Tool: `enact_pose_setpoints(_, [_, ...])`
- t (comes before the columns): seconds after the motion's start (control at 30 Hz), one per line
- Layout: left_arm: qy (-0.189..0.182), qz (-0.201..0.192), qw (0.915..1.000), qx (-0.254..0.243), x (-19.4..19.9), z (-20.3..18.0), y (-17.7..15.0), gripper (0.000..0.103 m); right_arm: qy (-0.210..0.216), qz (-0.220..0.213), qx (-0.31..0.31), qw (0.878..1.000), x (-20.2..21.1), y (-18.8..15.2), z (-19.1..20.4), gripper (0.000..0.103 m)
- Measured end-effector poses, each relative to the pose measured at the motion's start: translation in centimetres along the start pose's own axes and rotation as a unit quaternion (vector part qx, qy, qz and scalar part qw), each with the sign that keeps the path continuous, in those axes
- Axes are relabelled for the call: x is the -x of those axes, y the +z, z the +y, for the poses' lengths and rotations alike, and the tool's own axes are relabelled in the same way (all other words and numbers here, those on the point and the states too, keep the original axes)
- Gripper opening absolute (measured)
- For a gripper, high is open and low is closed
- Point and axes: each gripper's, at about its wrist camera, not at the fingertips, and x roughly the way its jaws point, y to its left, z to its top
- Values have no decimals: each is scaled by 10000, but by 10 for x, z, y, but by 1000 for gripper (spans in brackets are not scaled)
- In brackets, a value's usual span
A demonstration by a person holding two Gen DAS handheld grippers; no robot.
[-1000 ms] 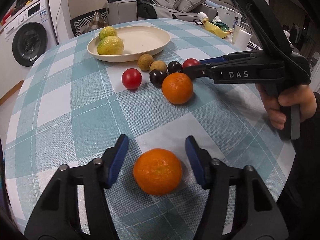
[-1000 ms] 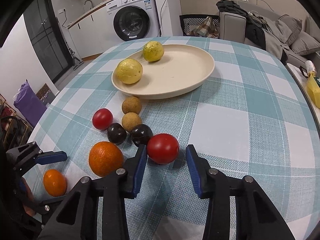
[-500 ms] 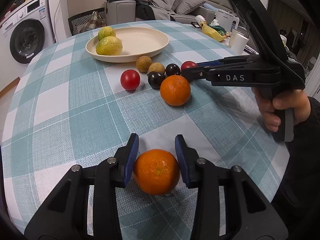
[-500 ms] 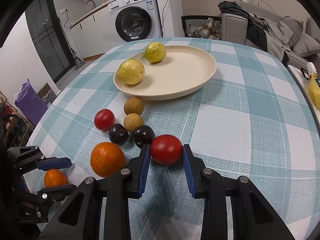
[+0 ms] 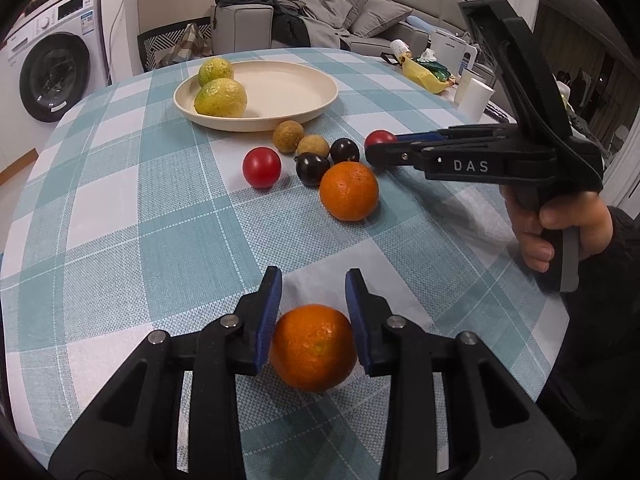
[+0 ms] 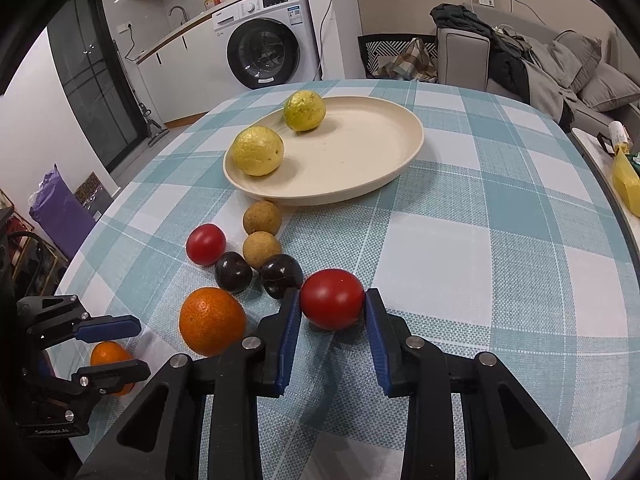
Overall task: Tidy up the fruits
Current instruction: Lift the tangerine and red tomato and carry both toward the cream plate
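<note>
On the checked desk (image 5: 120, 240), the left tongs (image 5: 314, 296) have just been closing and now clench a small orange (image 5: 313, 354) at the near edge. Beyond lie a bigger orange (image 5: 349, 191), two dark plums, two brown longans and a tomato (image 5: 262, 167). The right tongs (image 6: 332, 312) have closed on a second tomato (image 6: 331, 298). Two yellow-green fruits sit in the plate (image 6: 360, 168).

Setting: a home, open living and utility area. Front-loading washing machine (image 6: 266, 46) under a counter with a sink tap (image 6: 176, 12). Grey sofa (image 5: 360, 20) with cushions and heaped clothes (image 5: 288, 20). Round desk (image 6: 480, 240) with teal checked cloth, carrying a plate (image 6: 360, 184) and loose fruit.
</note>
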Motion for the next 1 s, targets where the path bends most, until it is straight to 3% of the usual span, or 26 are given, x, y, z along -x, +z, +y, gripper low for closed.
enact_pose_setpoints(0.1, [34, 59, 10000, -47, 3, 0, -5, 40, -1, -1, 5, 10000, 0, 0, 0, 33])
enact_pose_setpoints(0.5, [4, 46, 10000, 24, 10, 5, -17, 38, -1, -7, -5, 10000, 0, 0, 0, 33])
enact_pose_setpoints(1.0, [266, -496, 9971, 521, 8, 30, 27, 38, 62, -304, 21, 9995, 13, 5, 3, 33])
